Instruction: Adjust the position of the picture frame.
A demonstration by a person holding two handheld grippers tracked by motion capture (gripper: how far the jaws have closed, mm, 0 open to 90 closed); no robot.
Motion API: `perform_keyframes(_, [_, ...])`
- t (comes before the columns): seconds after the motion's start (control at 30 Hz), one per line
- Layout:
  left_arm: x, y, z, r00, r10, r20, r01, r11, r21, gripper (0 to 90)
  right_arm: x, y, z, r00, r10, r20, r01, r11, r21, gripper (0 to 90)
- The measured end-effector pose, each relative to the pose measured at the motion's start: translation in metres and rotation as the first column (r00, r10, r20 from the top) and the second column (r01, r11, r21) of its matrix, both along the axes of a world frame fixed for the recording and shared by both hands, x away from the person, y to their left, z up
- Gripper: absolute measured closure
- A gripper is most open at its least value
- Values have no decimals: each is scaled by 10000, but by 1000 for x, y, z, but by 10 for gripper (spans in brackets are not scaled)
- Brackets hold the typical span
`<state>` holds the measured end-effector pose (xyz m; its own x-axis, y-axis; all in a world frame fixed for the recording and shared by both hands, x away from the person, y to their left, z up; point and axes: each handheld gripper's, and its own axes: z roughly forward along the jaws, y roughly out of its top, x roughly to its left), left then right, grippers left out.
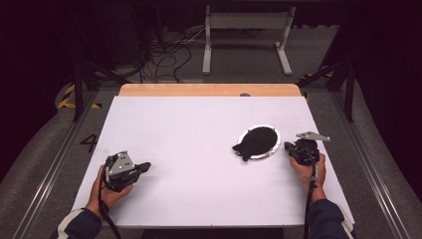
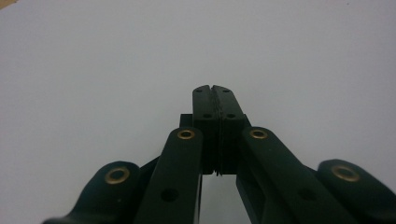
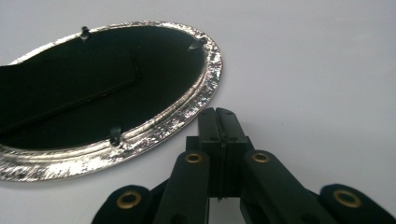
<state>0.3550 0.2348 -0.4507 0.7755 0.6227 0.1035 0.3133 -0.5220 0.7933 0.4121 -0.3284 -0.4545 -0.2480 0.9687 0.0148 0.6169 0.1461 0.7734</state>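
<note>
No writing shows on the oval frame, black-backed and cut off at the picture's left edge. The right gripper, jaws pressed together and empty, sits just beside its silver rim. The left gripper, likewise closed on nothing, lies well apart from it.

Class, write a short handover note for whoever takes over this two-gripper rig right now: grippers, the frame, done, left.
Left gripper: shut, empty, resting at the table's near left.
Right gripper: shut, empty, just beside the oval silver-rimmed frame, whether touching cannot be told.
Frame: lies back side up, right of centre, black backing held by small clips.
Done: nothing gripped yet.
Left: probably opening the right gripper and working on the frame.
</note>
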Motion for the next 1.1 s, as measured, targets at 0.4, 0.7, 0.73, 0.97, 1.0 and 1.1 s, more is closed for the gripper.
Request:
perform_keyframes(0.4, [16,-17,-2,9992,-399,-51,400,9989,244,878,36,3,0,9992,-213,-332,221,9995,233,900])
perform_keyframes(0.7, [24,-22,-7,9992,-386,-138,390,9989,274,862,50,6,0,9997,28,-246,-27,10000,6,900])
perform_keyframes(0.73, [25,-23,-7,9993,-355,-131,358,9989,303,862,51,8,0,9997,50,-234,-53,9999,-115,900])
perform_keyframes(0.97, [25,-26,-7,9988,-399,-296,400,9992,9,863,63,13,0,9996,268,-44,-270,9966,-779,900])
perform_keyframes(1.0, [26,-26,-8,9986,-401,-332,402,9992,13,863,65,12,0,9997,239,-87,-244,9982,-556,900])
perform_keyframes(1.1, [26,-25,-9,9981,-467,-406,464,9989,-82,856,69,11,1,9995,242,-219,-253,9985,-494,900])
